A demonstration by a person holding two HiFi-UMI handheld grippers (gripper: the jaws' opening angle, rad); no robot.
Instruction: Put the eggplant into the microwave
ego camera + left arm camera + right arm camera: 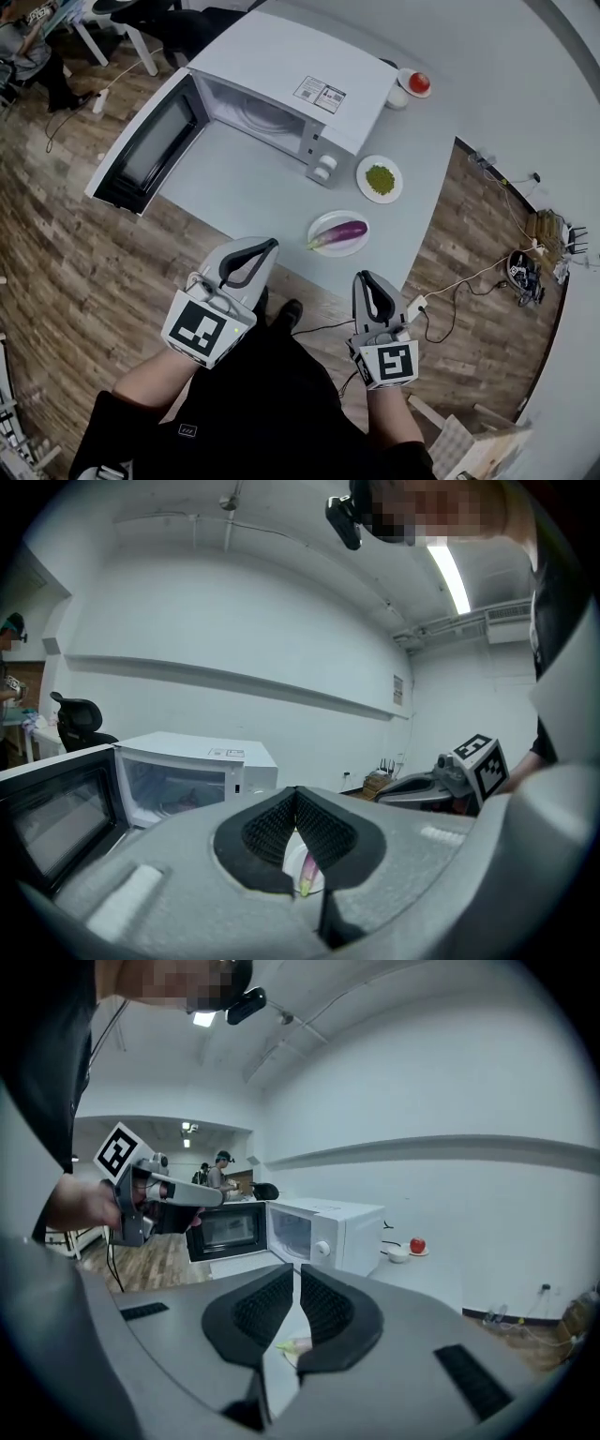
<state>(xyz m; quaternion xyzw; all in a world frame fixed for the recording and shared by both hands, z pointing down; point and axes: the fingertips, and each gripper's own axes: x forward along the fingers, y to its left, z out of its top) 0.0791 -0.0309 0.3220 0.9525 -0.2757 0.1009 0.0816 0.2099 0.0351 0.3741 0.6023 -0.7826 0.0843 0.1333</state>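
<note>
Left gripper (271,247) and right gripper (364,278) both pinched closed, empty, short of the table edge. Probably best: open the right one wide first, reach in, clamp mid-body across the width. Eggplant (339,234) just ahead between both, on white plate (333,217), long axis crosswise to jaws, green stem toward left gripper. Microwave (281,94) farther ahead-left, door (141,155) open.

One microwave (281,66), three plates (364,169), one eggplant (339,233), one tomato (419,82), one small bowl (397,97).
</note>
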